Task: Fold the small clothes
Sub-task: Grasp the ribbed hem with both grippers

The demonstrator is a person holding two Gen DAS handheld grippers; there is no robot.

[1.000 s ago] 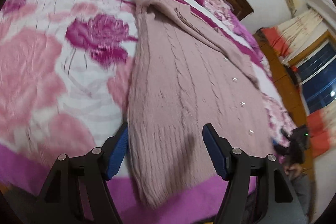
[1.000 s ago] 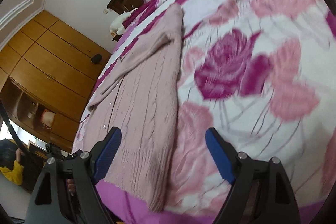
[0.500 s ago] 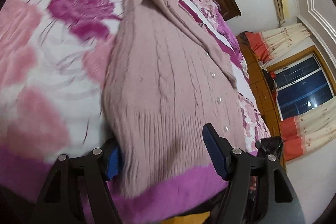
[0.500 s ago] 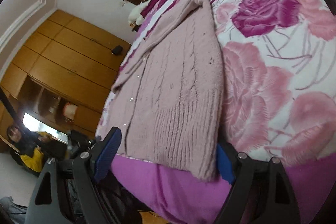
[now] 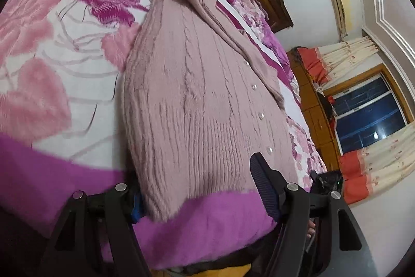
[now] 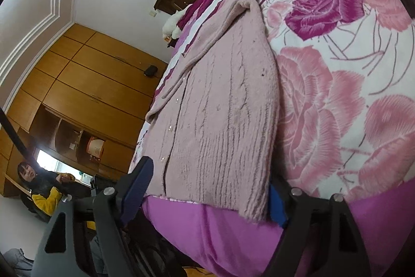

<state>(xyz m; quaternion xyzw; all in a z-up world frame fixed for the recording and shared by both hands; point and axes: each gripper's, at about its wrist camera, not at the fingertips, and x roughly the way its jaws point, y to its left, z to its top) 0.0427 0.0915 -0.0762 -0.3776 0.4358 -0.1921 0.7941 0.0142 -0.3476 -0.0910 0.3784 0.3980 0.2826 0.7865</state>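
Rose-printed bedspread (image 5: 39,74) under the pink cardigan (image 5: 197,100): my left gripper (image 5: 199,188) spread, right gripper (image 6: 207,196) closing around the hem, I should pinch both bottom-frame corners evenly.

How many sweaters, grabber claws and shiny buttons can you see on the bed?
Pink knitted cardigan: 1
Grippers: 2, the left gripper and the right gripper, each at the cardigan's hem; the right one's jaws are closing around it
Pearl buttons showing in the left wrist view: 4
Flowered bedspread: 1
Total: 8
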